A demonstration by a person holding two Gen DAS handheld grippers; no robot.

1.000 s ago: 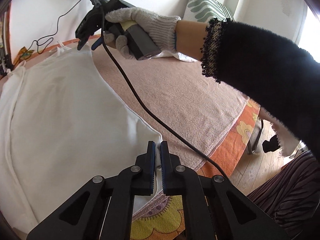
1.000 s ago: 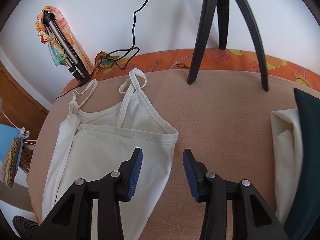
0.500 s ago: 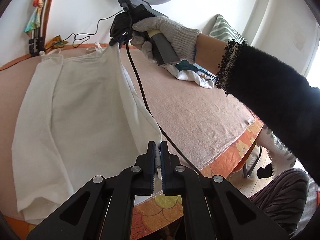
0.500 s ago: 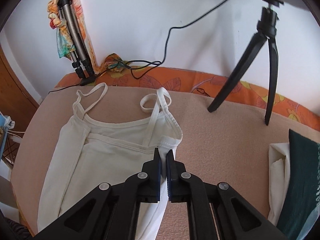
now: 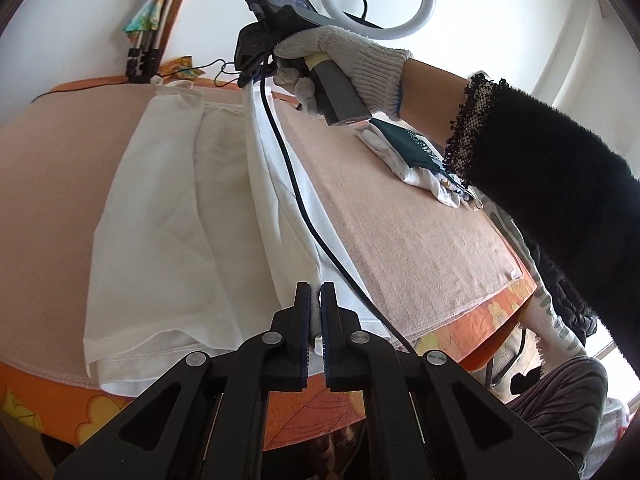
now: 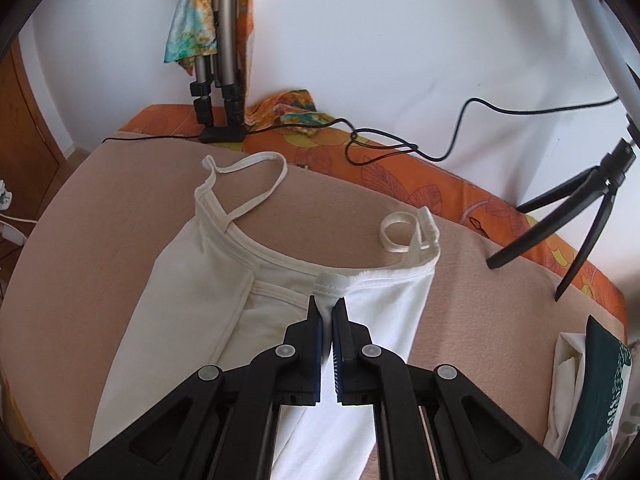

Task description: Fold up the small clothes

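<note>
Right wrist view: one white camisole [image 6: 192,296] on the tabletop [image 6: 472,292], right side edge now lifted, flat a second ago. Right gripper [image 6: 327,312], open a second ago, now clenched on the top hem; left gripper [image 5: 315,300] clamped on the bottom hem. Likely start of a lengthwise fold toward the middle. Two straps, two grippers, one folded stack [image 6: 576,384] well apart at right.

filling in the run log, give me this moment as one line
step: side fold | left tongs: shut on camisole hem corner | right tongs: shut on top edge, lifted | folded clothes: right, on towel
</note>
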